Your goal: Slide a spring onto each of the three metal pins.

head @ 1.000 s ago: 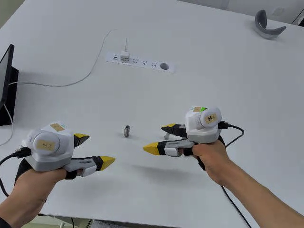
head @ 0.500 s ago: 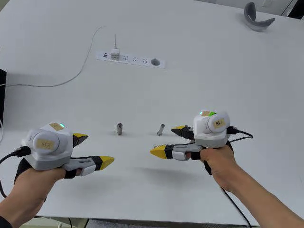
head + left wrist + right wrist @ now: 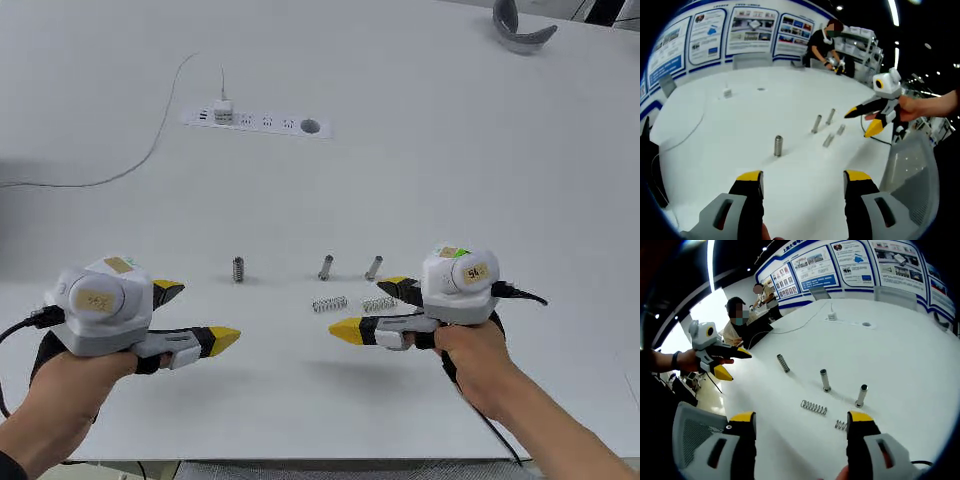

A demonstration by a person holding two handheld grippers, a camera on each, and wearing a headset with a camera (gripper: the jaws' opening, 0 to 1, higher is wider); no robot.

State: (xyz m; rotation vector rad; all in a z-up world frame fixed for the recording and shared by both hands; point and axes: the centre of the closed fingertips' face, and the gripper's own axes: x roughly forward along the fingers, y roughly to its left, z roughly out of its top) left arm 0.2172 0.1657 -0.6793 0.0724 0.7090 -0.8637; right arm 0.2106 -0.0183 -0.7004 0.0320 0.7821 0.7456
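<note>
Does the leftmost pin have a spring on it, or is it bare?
Spring on. The leftmost pin looks coiled along its height, while the other two pins stand smooth and two springs lie flat.

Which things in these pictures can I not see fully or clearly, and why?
- Head view: grey curved plastic piece, cut off by the top edge.
- Right gripper view: one loose steel coil spring, partly behind the right gripper's yellow-tipped jaw.
- Both gripper views: blue-and-white wall posters, text too small to read.
</note>
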